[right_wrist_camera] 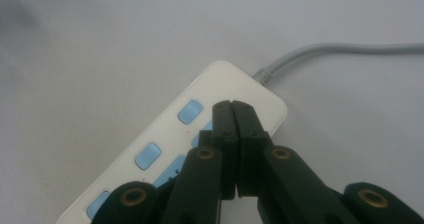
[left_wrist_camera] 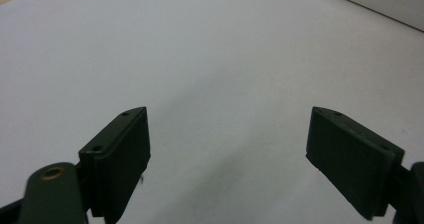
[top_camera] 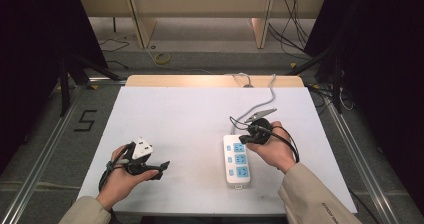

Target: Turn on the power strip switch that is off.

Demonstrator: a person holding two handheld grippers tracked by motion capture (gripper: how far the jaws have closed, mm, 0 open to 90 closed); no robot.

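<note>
White tabletop [top_camera: 175,114], grey floor [top_camera: 210,59] with loose cables [top_camera: 161,58], wooden furniture legs [top_camera: 142,19], dark sides.

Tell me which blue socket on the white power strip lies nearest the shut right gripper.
The blue socket at the cord end of the white power strip; the right gripper hovers there.

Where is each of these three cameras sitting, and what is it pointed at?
High view: above the person's side, looking forward and down on the white table; both forearms, left gripper and right gripper show.
Left gripper view: rides the left gripper, facing bare tabletop between its open jaws.
Right gripper view: rides the right gripper, jaws shut, pointing down at the power strip.
Shared: the power strip and its grey cable appear in the high and right gripper views.
</note>
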